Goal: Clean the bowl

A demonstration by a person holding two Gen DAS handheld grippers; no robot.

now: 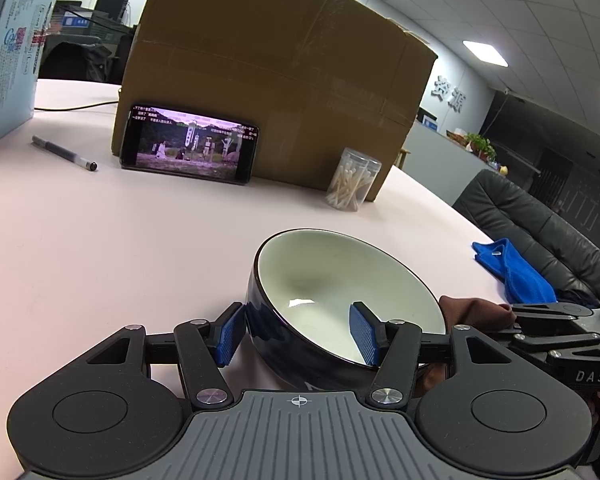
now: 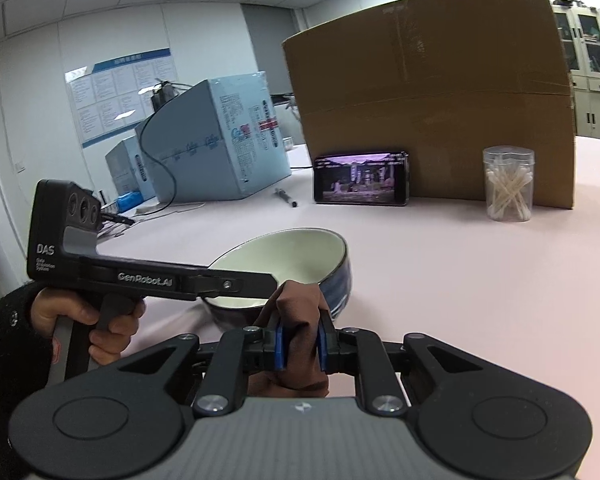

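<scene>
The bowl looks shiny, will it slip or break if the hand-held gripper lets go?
Probably slippery: the bowl shows a glossy glaze with a bright glint inside. It looks ceramic, so likely hard, fairly heavy and breakable. It sits tilted with the left hand-held gripper straddling its rim, so it would probably rock back flat on the table.

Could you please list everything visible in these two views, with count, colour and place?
Ceramic bowl: one, dark blue outside, white inside, tilted, near table edge.
Brown cloth: one, at the bowl's rim.
Blue cloth: one, table's right edge.
Cardboard box: one, brown, far side.
Smartphone: one, black, screen lit, leaning on the cardboard box.
Clear jar of cotton swabs: one, beside the box.
Pen: one, dark, left of the phone.
Light blue cartons: two, far left.
Pink table: one.
Black chair: one, past the table.
Left gripper: fingers straddle the bowl wall.
Right gripper: shut on the brown cloth.
Hand: holding the left gripper's handle.
</scene>
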